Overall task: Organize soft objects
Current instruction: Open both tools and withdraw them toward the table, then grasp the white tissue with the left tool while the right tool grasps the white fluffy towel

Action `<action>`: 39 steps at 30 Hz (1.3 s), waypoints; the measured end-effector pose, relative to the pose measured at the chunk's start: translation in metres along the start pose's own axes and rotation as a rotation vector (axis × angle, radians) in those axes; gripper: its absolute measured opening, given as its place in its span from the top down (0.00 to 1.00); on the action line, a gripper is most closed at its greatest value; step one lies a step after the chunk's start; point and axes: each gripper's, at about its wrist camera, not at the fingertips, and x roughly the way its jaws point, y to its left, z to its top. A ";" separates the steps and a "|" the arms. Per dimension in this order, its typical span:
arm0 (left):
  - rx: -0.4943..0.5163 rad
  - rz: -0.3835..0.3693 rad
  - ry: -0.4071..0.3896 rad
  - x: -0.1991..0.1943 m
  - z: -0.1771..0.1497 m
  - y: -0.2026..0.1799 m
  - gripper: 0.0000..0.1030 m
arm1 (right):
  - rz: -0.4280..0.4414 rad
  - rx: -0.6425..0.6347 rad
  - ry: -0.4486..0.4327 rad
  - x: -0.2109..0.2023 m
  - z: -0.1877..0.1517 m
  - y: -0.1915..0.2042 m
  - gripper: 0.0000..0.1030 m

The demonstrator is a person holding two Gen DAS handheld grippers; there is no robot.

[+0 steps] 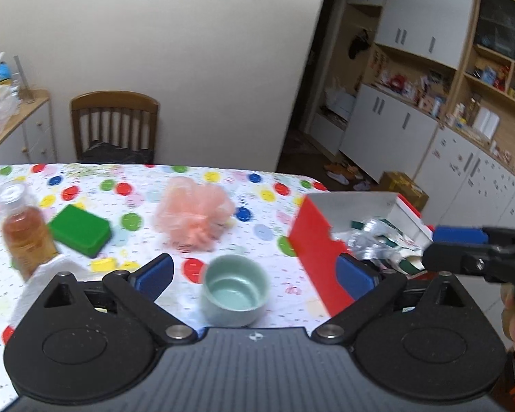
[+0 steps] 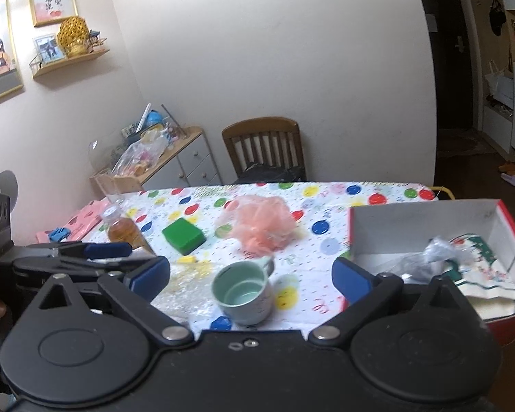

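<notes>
both hand-held grippers, left (image 1: 254,271) and right (image 2: 250,274), spread wide and empty above the worktop (image 2: 326,213). pink mesh puff (image 1: 194,211) lies mid-cloth, green sponge (image 1: 80,230) left of it, mug (image 1: 235,290) nearest, red box (image 2: 429,226) at right.

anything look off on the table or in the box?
Nothing spilled or knocked over. The red box has a ragged bite torn out of its near wall. The pink mesh puff and green sponge are still out on the tablecloth, not in the box.
</notes>
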 end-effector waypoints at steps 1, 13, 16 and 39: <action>-0.008 0.009 -0.006 -0.002 -0.001 0.008 0.01 | 0.003 -0.002 0.005 0.003 -0.002 0.005 0.02; -0.073 0.148 -0.042 -0.023 -0.018 0.103 0.01 | 0.042 -0.049 0.103 0.050 -0.027 0.068 0.03; -0.100 0.145 -0.040 -0.023 -0.023 0.123 0.01 | 0.052 -0.064 0.138 0.068 -0.035 0.082 0.04; -0.101 0.275 0.126 0.049 -0.065 0.227 0.10 | 0.064 -0.201 0.413 0.193 -0.092 0.139 0.19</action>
